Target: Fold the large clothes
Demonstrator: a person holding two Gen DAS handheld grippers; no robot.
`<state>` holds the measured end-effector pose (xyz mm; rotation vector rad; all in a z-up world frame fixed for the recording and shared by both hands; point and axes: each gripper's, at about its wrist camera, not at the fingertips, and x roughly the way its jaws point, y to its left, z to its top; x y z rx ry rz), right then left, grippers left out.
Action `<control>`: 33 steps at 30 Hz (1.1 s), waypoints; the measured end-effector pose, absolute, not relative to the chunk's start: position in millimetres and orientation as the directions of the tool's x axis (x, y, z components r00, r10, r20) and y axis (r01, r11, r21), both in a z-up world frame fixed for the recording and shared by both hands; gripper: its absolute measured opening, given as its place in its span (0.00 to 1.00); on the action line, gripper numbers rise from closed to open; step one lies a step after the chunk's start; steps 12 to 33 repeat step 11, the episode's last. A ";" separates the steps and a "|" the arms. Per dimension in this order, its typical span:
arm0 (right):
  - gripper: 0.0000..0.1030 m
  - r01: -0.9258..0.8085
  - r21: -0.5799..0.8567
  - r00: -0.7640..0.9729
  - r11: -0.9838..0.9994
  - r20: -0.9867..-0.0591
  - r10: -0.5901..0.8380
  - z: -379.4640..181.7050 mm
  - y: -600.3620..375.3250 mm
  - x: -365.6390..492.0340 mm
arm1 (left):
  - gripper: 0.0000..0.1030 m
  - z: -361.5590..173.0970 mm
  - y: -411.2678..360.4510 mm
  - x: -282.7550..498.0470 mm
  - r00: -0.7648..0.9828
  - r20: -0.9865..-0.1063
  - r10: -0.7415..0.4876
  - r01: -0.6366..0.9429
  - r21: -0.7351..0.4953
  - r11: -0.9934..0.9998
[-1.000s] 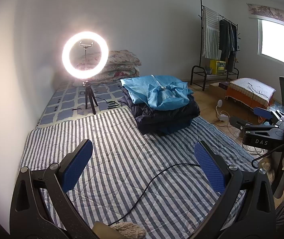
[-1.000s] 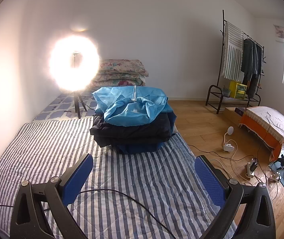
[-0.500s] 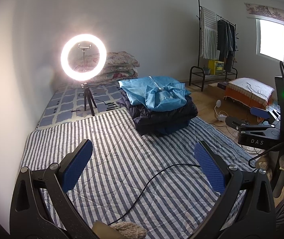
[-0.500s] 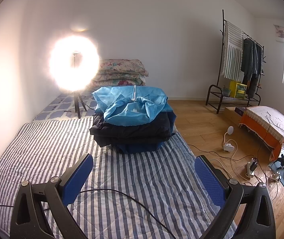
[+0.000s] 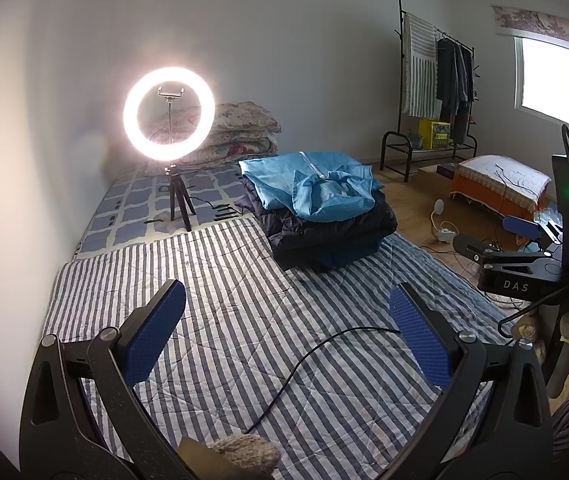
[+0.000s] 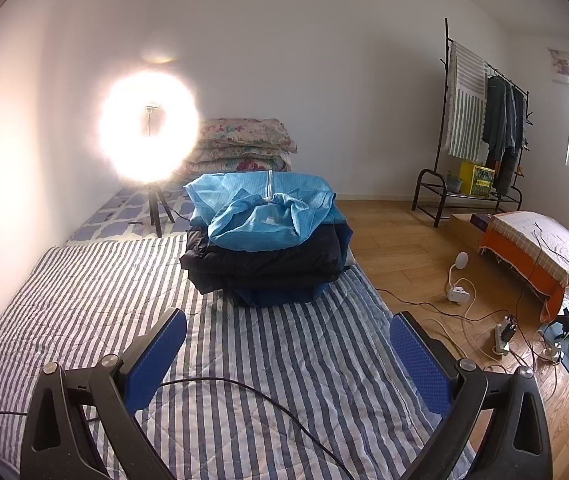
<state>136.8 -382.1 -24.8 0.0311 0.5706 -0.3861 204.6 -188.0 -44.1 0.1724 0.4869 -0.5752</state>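
Clothes pile (image 6: 268,248) sits at my striped quilt's (image 6: 84,292) far edge; both grippers (image 5: 284,336) (image 6: 284,344) spread empty; trailing cable (image 6: 252,396) could snag.

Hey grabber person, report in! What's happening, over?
Left gripper open, empty. Right gripper open, empty. Light blue garment atop dark clothes pile, untouched. Black cable across striped quilt.
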 end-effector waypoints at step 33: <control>1.00 0.366 -0.074 0.772 0.928 -0.533 -0.347 -25.1 -382.7 136.4 | 1.00 -45.4 -189.2 196.5 0.745 -0.475 -0.468 0.551 0.043 0.834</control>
